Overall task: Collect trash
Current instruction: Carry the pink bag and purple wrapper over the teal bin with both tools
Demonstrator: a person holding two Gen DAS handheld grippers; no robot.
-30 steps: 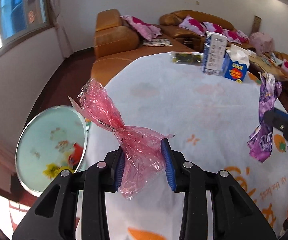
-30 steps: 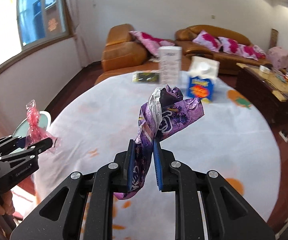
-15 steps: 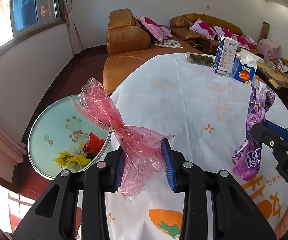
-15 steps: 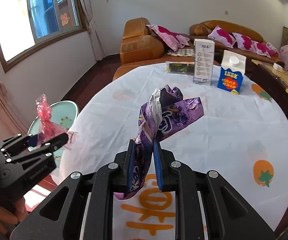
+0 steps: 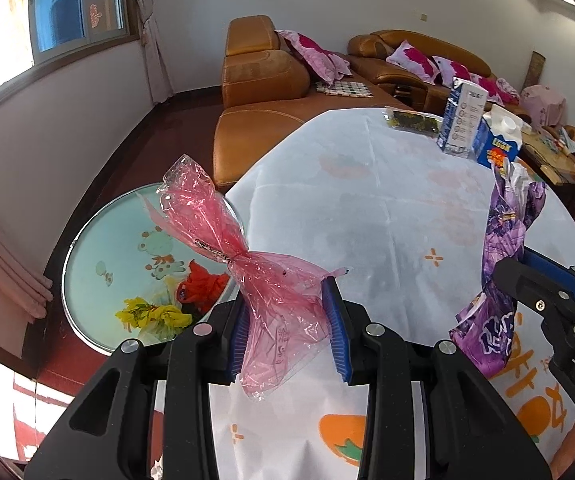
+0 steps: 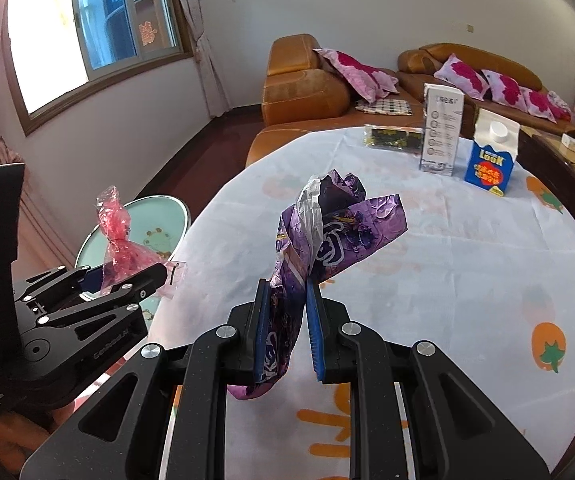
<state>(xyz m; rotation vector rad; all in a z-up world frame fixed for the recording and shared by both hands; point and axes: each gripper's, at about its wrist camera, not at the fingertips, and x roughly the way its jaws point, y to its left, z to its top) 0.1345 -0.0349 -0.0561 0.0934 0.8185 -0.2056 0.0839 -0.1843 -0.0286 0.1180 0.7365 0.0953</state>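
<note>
At the bottom of each frame, a pink bag (image 5: 263,280) is pinched by the left gripper (image 5: 287,332), and a purple wrapper (image 6: 319,240) by the right gripper (image 6: 285,332).

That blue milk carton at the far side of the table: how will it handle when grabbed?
The blue milk carton stands upright and boxy, so probably stiff enough to pinch. If empty it is likely light and may tip when nudged. Its printed sides look smooth, perhaps slippery.
</note>
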